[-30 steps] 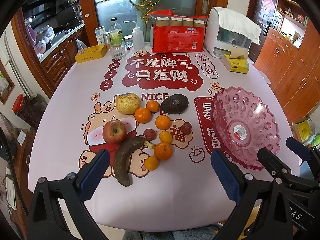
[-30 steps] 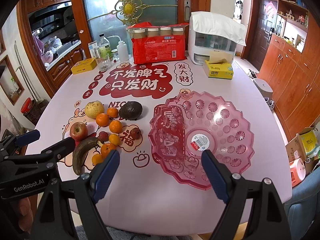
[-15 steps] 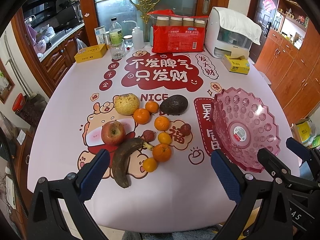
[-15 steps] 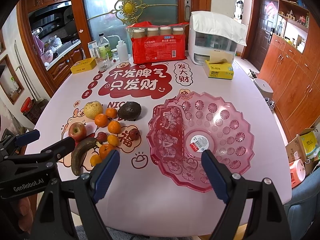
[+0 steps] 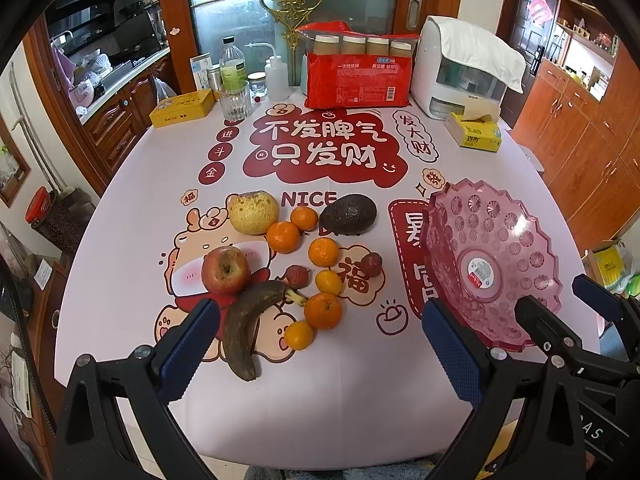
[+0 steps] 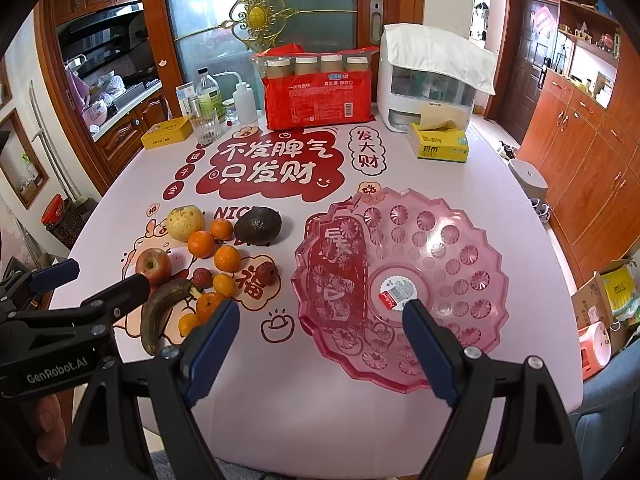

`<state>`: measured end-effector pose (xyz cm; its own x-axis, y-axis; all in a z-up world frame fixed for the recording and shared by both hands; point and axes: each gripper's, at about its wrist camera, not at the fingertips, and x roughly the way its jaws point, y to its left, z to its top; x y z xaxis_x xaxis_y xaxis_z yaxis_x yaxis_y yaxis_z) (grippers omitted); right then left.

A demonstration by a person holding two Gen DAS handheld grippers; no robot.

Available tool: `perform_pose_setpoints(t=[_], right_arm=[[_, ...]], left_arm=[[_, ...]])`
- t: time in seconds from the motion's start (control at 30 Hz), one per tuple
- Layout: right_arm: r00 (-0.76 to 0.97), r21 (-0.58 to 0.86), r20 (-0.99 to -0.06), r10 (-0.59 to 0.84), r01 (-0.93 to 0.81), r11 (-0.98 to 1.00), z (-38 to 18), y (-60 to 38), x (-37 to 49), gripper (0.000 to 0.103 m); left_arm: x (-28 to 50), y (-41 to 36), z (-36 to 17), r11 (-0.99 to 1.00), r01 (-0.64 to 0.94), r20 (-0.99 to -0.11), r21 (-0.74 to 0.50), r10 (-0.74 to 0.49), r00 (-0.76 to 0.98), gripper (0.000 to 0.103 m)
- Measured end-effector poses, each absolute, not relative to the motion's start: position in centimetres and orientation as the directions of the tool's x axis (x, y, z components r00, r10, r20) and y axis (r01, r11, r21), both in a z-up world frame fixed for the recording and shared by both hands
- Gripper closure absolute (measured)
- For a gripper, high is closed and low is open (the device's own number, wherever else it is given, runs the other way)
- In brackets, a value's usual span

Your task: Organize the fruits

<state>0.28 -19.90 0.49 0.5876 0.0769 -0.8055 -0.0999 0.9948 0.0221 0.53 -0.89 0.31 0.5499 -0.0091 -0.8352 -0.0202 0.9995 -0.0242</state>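
Note:
Fruit lies in a cluster left of centre on the table: a red apple (image 5: 225, 270), a brown overripe banana (image 5: 248, 326), a yellow pear-like fruit (image 5: 254, 212), a dark avocado (image 5: 348, 214), several small oranges (image 5: 323, 310) and two lychees (image 5: 297, 276). A pink plastic fruit bowl (image 5: 520, 280) (image 6: 440, 264) stands empty to their right. My left gripper (image 5: 320, 350) hovers open over the table's near edge, in front of the banana. My right gripper (image 6: 320, 344) is open too, low in front of the bowl's left rim. Neither holds anything.
Along the far edge stand a red pack of paper cups (image 5: 358, 76), a white appliance under a cloth (image 5: 464, 76), a yellow tissue box (image 5: 474, 134), a yellow tin (image 5: 182, 108), a glass (image 5: 236, 102) and bottles. Wooden cabinets are at right.
Both grippers have drifted slightly forward and left; the fruit and bowl sit a touch lower and further right in view. Nothing was grasped or moved on the table.

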Motion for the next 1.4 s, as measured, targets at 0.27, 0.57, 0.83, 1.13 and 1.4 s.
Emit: perform_pose_setpoints(t=[0.27, 0.57, 0.83, 1.13, 1.4], right_arm=[[0.587, 0.023, -0.806, 0.077, -0.098, 0.995, 0.5, -19.9, 0.4, 0.019], [0.607, 0.015, -0.793, 0.059, -0.078, 0.997, 1.9, -19.6, 0.6, 0.019], [0.618, 0.011, -0.786, 0.034, -0.042, 0.999, 2.9, -18.2, 0.6, 0.019], [0.625, -0.003, -0.781, 0.008, -0.017, 1.000, 3.4, -14.3, 0.7, 0.019], [0.598, -0.010, -0.801, -0.029, 0.035, 0.999, 2.7, -11.0, 0.8, 0.019]], left_arm=[[0.5, -0.9, 0.3, 1.000, -0.018, -0.836, -0.024, -0.010, 0.549, 0.003], [2.0, -0.5, 1.9, 1.000, -0.001, -0.825, -0.026, -0.021, 0.565, 0.002], [2.3, 1.4, 2.9, 0.999, 0.036, -0.816, -0.029, -0.044, 0.576, 0.002], [3.4, 5.1, 3.2, 0.996, 0.075, -0.817, -0.041, -0.077, 0.572, 0.002], [5.0, 8.2, 1.8, 0.989, 0.136, -0.837, -0.056, -0.120, 0.533, 0.002]])
